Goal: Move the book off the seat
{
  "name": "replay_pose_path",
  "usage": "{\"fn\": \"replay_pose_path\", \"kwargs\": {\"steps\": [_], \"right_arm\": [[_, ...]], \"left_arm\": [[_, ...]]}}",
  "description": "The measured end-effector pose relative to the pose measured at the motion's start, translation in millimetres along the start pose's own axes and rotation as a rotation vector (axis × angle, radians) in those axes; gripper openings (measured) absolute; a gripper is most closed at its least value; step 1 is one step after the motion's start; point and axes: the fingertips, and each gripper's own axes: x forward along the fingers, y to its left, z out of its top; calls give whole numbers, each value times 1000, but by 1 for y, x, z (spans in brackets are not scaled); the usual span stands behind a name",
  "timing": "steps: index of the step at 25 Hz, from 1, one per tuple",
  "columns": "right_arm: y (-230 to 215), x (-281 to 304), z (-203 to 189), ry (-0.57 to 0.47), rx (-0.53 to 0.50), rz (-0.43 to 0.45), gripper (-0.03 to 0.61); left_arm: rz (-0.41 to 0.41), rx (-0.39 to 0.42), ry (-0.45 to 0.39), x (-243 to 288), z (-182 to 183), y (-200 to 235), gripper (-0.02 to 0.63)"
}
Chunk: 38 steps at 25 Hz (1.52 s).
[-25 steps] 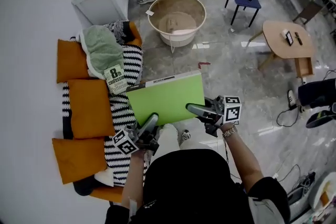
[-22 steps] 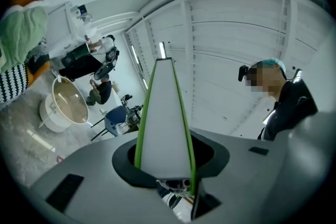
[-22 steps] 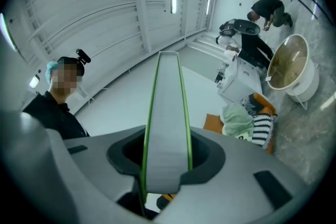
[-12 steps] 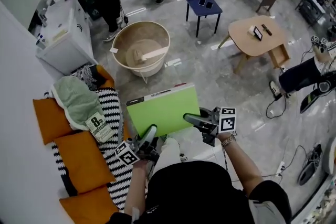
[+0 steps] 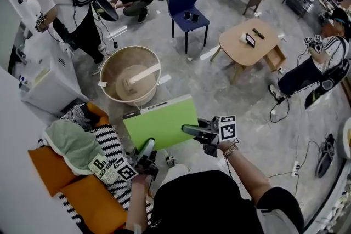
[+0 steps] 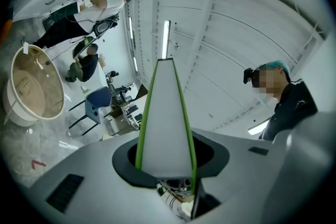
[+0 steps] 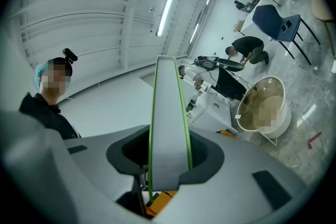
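A large flat book with a bright green cover (image 5: 160, 123) is held level in the air in front of the person, off the sofa seat (image 5: 118, 189) and over the grey floor. My left gripper (image 5: 146, 147) is shut on its near left edge. My right gripper (image 5: 190, 131) is shut on its near right corner. In the left gripper view the book (image 6: 166, 118) runs edge-on out from between the jaws, white pages with green borders. The right gripper view shows the same book (image 7: 169, 123) clamped edge-on.
The sofa at lower left carries orange cushions (image 5: 96, 203), a green towel (image 5: 74, 145) and a second book (image 5: 102, 168). A round beige tub (image 5: 130, 75) stands just beyond the green book. Farther off are a blue chair (image 5: 186, 5), a wooden table (image 5: 249, 41), a white cabinet (image 5: 46, 85) and several people.
Both grippers have carried the green book away from the sofa and out over the floor. The sofa has slid to the lower left of the head view, which now looks farther into the room.
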Motion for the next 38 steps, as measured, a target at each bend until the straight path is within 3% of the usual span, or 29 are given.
{"fn": "replay_pose_path", "kwargs": {"steps": [13,20,26,31,35,38], "right_arm": [[-57,23,44,9,-1,-37,153],[-117,36,95,107,22,12,166],[-181,55,156,198,65,90,170],[-199,68,184,284,98,164,170],[-231,60,221,281,103,148,169],[-261,67,227,287,151,144,166]], "left_arm": [[19,-39,28,40,33,57,137],[86,-13,32,90,58,100,137],[186,-24,-63,137,83,153,137],[243,11,-145,154,93,168,137],[244,-12,-150,200,101,191,137],[278,-6,-118,208,107,219,137]]}}
